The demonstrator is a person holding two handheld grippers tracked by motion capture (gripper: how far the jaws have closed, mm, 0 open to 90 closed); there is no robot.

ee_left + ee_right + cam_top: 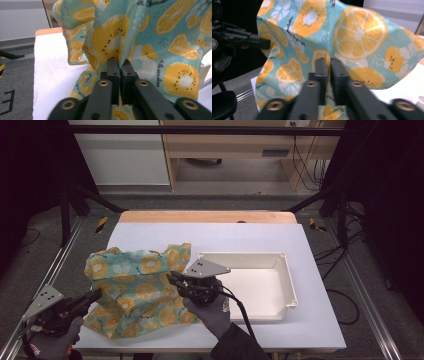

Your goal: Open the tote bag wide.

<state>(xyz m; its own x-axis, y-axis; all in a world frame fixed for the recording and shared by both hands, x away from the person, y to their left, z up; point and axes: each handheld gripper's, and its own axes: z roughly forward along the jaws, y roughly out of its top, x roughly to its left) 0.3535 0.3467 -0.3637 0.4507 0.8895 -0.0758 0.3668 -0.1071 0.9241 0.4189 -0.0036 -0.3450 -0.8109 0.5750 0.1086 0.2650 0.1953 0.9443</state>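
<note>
Left gripper, nearest at the table's front-left corner: jaws pinched together on the left edge of one teal cotton cloth printed with orange citrus slices. Right gripper: jaws likewise clamped on the cloth's right edge. Cloth lifted between them, its hem on one white-covered table. One shallow white plastic tray just right of it.

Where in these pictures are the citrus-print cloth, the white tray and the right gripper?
citrus-print cloth (132, 285), high view, its printed middle.
white tray (286, 272), high view, its right wall.
right gripper (329, 65), right gripper view, between its jaw tips, shut on the cloth.
</note>
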